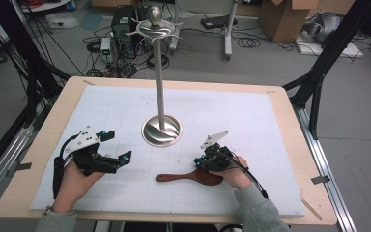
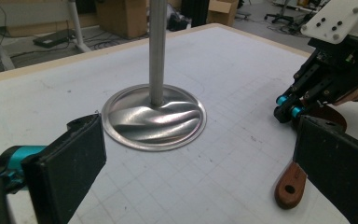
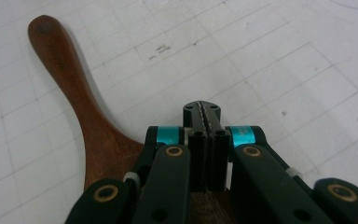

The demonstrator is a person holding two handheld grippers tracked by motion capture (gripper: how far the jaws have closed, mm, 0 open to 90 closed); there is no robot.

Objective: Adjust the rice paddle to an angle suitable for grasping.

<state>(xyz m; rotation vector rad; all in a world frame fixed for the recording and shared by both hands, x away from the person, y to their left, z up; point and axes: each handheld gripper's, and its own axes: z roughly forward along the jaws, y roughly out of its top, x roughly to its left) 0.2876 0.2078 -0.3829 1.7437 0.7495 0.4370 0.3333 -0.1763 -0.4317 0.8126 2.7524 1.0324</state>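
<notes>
A dark wooden spoon (image 1: 183, 177) lies flat on the white mat, handle toward the left. My right gripper (image 1: 199, 161) hovers over its wide end, jaws shut with nothing between them. In the right gripper view the shut gripper (image 3: 202, 111) points at bare mat, and the spoon (image 3: 74, 88) runs from under the linkage up to the left. My left gripper (image 1: 118, 146) rests open at the left of the mat. In its own view the open gripper (image 2: 200, 158) faces a metal stand's base (image 2: 154, 116), with the spoon handle (image 2: 290, 186) and the right gripper (image 2: 286, 106) on the right.
A tall metal stand (image 1: 160, 82) with curved hooks at its top rises from a round base (image 1: 162, 131) mid-table. The white gridded mat (image 1: 251, 116) covers a wooden tabletop (image 1: 290, 121). Cables, boxes and black frame legs stand on the floor beyond.
</notes>
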